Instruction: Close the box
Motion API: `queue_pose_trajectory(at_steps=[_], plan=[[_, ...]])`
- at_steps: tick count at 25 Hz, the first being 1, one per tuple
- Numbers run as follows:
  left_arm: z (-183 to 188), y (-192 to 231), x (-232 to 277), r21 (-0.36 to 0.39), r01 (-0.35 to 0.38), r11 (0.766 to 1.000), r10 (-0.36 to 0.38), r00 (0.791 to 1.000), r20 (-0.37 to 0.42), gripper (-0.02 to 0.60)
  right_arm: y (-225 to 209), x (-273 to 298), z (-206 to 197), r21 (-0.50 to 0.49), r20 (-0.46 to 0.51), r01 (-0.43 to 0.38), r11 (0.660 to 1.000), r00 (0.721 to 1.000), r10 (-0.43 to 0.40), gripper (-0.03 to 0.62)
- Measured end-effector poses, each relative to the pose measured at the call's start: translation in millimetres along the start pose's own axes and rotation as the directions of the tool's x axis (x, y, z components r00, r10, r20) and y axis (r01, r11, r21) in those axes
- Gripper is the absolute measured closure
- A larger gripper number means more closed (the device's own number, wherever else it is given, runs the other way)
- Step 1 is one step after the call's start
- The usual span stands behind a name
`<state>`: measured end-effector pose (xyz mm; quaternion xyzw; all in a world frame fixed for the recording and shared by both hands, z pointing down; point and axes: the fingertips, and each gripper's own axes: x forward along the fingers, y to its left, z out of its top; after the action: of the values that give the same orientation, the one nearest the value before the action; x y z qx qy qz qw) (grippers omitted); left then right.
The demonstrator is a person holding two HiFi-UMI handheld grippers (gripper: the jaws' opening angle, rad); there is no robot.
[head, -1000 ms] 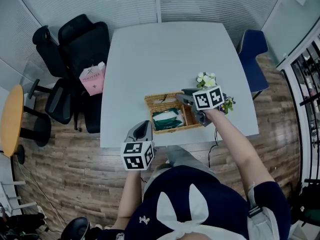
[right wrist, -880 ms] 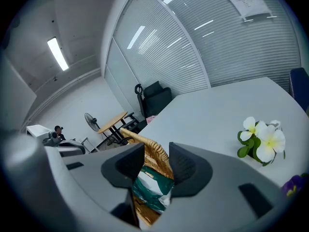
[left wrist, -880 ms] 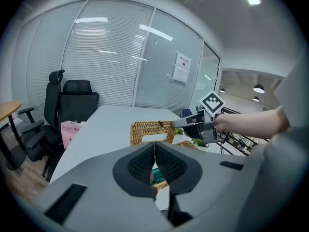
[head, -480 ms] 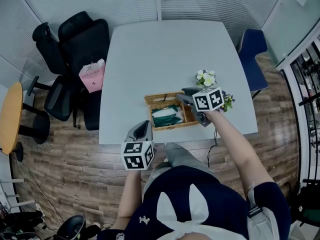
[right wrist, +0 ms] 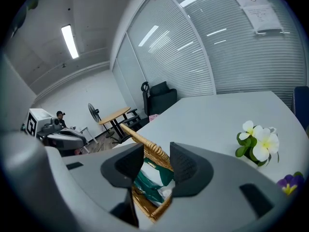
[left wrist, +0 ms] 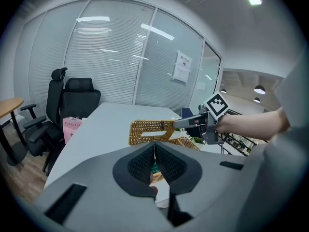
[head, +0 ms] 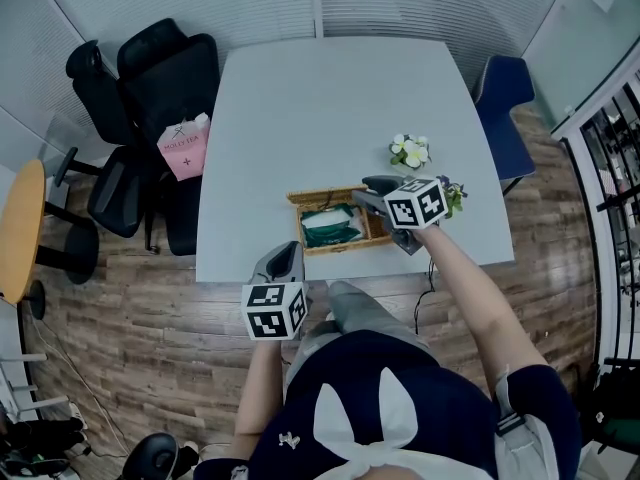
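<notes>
Lid [left wrist: 149,125] tilts lower, loose inside right hand-held gripper [right wrist: 155,153], jaws just opened wider.

Pale grey table [head: 320,108] before me. Wicker box [head: 345,246] at my near edge, right of middle. White flowers [head: 410,151] toward right edge, beyond the box; purple flower [right wrist: 288,183] beside them.

Tipping the woven wicker lid [left wrist: 149,125] further down over the brown wicker box [head: 345,245] now, flatter than a second ago and hiding more of the green packet [head: 328,226] inside. Rolling the right gripper [head: 368,193] a touch too. Just been easing its jaws wider, with the lid's rim between them and not squeezed.
</notes>
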<state>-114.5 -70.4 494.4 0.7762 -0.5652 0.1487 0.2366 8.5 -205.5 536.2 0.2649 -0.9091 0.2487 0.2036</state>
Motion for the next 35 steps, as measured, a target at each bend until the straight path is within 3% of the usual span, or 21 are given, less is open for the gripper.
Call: queue_pose_trajectory(at_steps=[13,35], plan=[[-6,-6,-5,0.003,0.0,1.0,0.0,1.0,-0.003,0.558,10,-8,-17,-0.056,-0.031,0.003,0.998,1.0,-0.005,0.411],[-15,-11,-9,0.01,0.001,1.0,-0.001,1.0,-0.014,0.558,27,-13,-60,-0.26,-0.096,0.024,0.965,0.994,-0.05,0.402]])
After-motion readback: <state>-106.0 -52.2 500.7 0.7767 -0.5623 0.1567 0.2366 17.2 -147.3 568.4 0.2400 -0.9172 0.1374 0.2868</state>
